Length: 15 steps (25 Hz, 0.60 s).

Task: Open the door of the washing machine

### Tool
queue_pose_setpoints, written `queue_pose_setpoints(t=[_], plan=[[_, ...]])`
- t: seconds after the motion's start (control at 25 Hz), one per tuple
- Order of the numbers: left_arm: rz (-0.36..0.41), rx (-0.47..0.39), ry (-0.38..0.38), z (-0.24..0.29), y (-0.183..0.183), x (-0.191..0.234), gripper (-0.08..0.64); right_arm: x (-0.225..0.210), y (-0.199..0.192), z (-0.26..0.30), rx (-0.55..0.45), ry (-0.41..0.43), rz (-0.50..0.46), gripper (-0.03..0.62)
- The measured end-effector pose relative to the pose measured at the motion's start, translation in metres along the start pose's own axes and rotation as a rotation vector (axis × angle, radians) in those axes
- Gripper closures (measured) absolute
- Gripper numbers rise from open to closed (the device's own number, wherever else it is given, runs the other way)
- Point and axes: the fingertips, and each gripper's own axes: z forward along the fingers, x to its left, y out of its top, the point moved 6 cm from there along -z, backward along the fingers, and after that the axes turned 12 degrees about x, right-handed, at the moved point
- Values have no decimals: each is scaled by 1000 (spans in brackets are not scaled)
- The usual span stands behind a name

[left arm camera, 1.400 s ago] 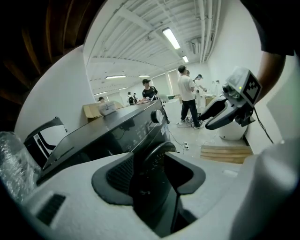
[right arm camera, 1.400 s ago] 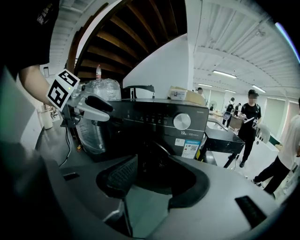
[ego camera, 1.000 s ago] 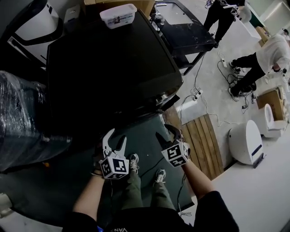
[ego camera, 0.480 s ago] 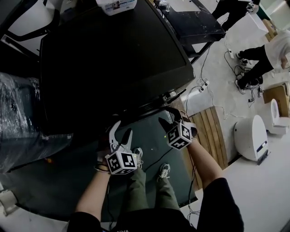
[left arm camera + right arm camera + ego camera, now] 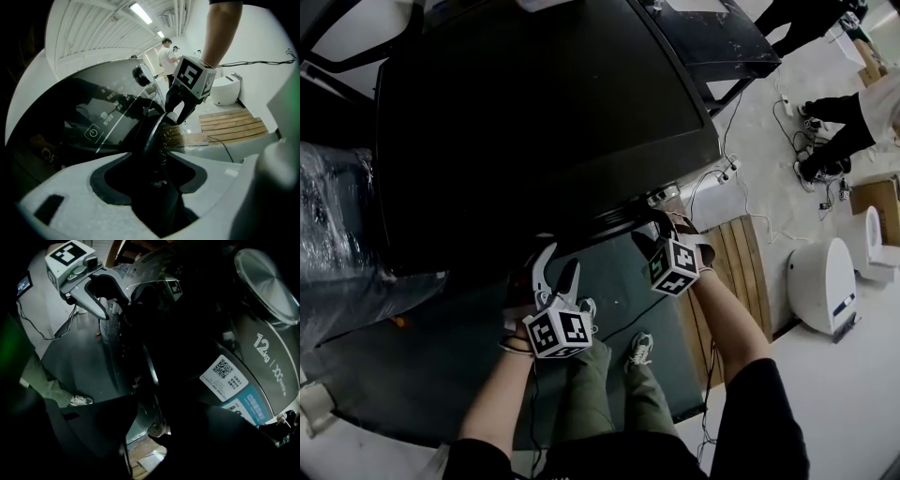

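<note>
The black washing machine (image 5: 534,112) fills the head view's upper half, seen from above. Both grippers are at its front, just under the top's edge. My white left gripper (image 5: 560,261) is open, and in the left gripper view the thin dark rim of the round door (image 5: 152,136) runs between its jaws (image 5: 157,161). The black right gripper (image 5: 649,232) is at the door's other side (image 5: 180,110). Its jaws (image 5: 154,423) have just been closing and stand open around the door rim (image 5: 150,366). The left gripper (image 5: 101,296) shows beyond it.
The lit control panel (image 5: 93,132) lies left of the door. A QR sticker (image 5: 224,372) is on the machine's front. A wooden pallet (image 5: 731,281), a white appliance (image 5: 823,286) and cables (image 5: 727,173) lie to the right. A plastic-wrapped bulk (image 5: 337,244) stands at the left. A person (image 5: 853,112) is at far right.
Both grippers have moved in toward the machine's front. The right one has rolled and now sits under the top's front edge. The left has shifted slightly right.
</note>
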Motion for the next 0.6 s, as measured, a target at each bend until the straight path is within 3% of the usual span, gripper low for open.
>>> queue_pose_setpoints(t=[0.16,0.32,0.6], plan=[[-15,2,21,1,1,4,359,0,-2,4,-1,-8,-59,408],[18,14,22,1,0,5,386,0,0,6,24,34,-97,423],[-19,3,-22,0,-1,7,407,-1,2,6,42,26,-41,426]])
